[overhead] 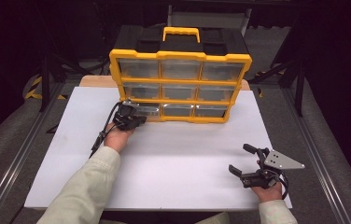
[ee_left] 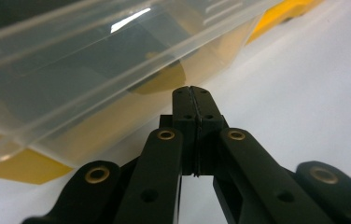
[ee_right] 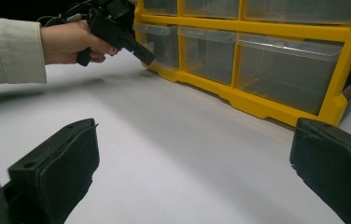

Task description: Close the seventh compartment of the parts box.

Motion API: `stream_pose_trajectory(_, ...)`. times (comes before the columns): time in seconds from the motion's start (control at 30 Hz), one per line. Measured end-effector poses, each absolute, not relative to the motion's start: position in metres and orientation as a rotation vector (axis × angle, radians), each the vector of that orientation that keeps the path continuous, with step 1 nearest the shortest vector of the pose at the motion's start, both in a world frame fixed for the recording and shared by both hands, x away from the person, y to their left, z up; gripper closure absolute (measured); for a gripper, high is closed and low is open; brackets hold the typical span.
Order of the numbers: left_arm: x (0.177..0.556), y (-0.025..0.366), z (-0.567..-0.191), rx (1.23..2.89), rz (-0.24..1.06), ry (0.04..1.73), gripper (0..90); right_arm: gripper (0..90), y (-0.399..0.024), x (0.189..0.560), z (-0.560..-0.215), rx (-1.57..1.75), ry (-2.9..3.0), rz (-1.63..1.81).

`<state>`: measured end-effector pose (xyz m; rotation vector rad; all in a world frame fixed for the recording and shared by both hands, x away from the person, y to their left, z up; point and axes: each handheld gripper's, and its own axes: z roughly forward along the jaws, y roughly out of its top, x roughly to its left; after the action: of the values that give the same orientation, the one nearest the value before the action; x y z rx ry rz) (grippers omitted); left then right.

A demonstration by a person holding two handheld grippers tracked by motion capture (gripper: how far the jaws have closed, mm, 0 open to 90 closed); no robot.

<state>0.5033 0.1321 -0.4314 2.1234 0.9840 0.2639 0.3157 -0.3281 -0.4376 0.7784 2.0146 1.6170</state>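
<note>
Black jaws pressed flat together on the left gripper (ee_left: 193,100), its tip at the lower-left clear plastic drawer (overhead: 142,110) of the yellow-framed drawer cabinet (overhead: 179,86).
The right gripper (overhead: 244,161), jaws spread wide and empty, rests near the front right edge of the white table sheet (overhead: 178,158); bare sheet lies open between both grippers and the cabinet's base.

White tabletop (overhead: 173,163) on a wooden board (overhead: 96,80), edge just showing at the far side. Grey carpeted floor (overhead: 5,140) to either side of the tabletop, crossed by metal rails (overhead: 19,154) running along it. Black stand legs (overhead: 45,79) with yellow-and-black hazard tape (overhead: 34,88) beyond the left far corner. Darkness behind; soft light reflected off the tabletop.
</note>
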Motion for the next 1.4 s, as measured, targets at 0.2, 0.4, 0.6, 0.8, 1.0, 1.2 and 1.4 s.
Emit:
stream_pose_trajectory(0.2, 0.505, 0.13, -0.434, 2.079, 0.284, 1.023, 89.5, 1.8, -0.328, 0.316, -0.438, 0.776, 2.018, 1.618)
stream_pose_trajectory(0.4, 0.507, 0.13, -0.435, 2.054, 0.302, 1.043, 89.5, 1.8, -0.328, 0.316, -0.438, 0.779, 2.018, 1.619)
stream_pose_trajectory(0.6, 0.508, 0.129, -0.437, 2.048, 0.31, 1.052, 89.5, 1.9, -0.328, 0.316, -0.438, 0.777, 2.02, 1.618)
stream_pose_trajectory(0.8, 0.509, 0.131, -0.436, 2.001, 0.369, 1.097, 89.5, 1.9, -0.328, 0.316, -0.438, 0.777, 2.019, 1.62)
stream_pose_trajectory(1.0, 0.508, 0.129, -0.436, 1.991, 0.365, 1.107, 89.5, 1.9, -0.328, 0.316, -0.438, 0.778, 2.019, 1.617)
stream_pose_trajectory(1.2, 0.506, 0.129, -0.433, 1.996, 0.37, 1.091, 89.5, 1.9, -0.328, 0.316, -0.438, 0.776, 2.019, 1.617)
stream_pose_trajectory(1.4, 0.498, 0.128, -0.427, 2.027, 0.35, 1.056, 86.0, 1.9, -0.327, 0.316, -0.437, 0.77, 2.017, 1.62)
